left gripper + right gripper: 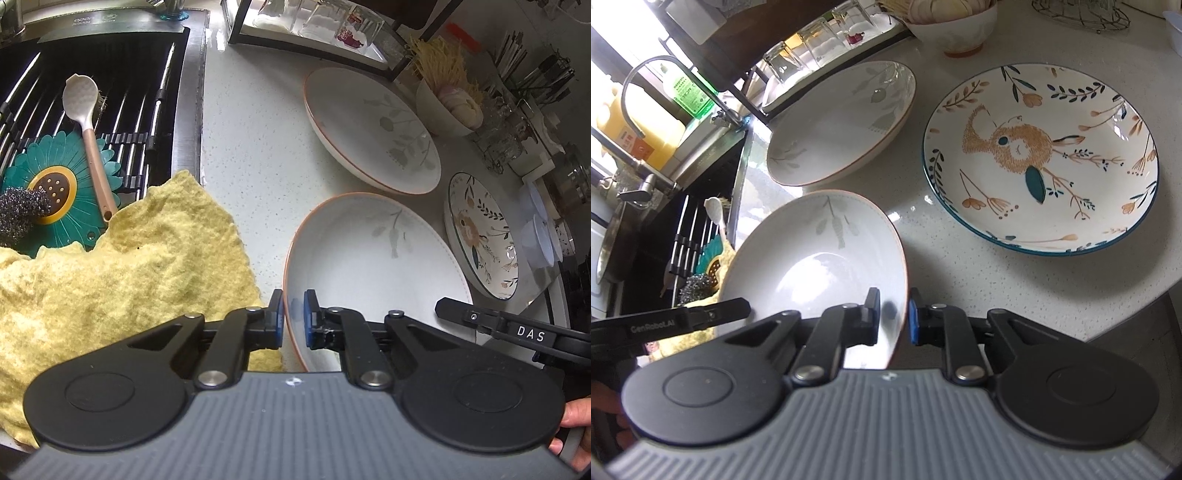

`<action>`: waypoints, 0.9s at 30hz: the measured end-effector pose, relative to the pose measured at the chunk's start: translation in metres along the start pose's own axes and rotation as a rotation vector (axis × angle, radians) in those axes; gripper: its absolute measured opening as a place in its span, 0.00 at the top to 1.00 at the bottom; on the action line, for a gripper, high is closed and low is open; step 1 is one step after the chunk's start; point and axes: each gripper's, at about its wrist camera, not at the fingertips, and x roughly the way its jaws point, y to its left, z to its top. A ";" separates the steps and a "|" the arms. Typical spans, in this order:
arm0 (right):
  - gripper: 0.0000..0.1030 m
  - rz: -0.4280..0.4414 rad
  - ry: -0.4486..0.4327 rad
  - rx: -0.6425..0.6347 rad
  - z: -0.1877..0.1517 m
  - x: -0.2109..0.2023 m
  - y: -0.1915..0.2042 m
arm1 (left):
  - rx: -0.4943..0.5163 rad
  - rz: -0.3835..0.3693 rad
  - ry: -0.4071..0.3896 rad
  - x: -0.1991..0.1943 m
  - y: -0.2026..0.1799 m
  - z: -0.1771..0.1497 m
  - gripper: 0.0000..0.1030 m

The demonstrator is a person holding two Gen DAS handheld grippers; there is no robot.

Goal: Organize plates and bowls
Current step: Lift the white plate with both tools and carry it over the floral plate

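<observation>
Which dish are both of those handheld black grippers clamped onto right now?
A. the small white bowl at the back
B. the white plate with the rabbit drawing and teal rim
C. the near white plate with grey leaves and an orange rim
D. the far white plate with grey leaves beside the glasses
C: the left gripper and the right gripper each pinch opposite rims of the near white plate with grey leaves and an orange rim.

"DAS" — on the right gripper (524, 334); "GenRoboLAI" — on the left gripper (653, 326).
</observation>
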 end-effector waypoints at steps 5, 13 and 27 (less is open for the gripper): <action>0.82 0.011 -0.041 -0.003 0.007 -0.009 0.005 | 0.035 -0.009 -0.020 -0.012 -0.007 0.009 0.88; 0.82 0.030 -0.119 -0.001 0.023 -0.026 0.012 | 0.061 -0.033 -0.072 -0.035 -0.018 0.030 0.89; 0.82 -0.011 -0.262 0.016 0.052 -0.062 0.006 | 0.128 -0.120 -0.107 -0.053 -0.058 0.071 0.89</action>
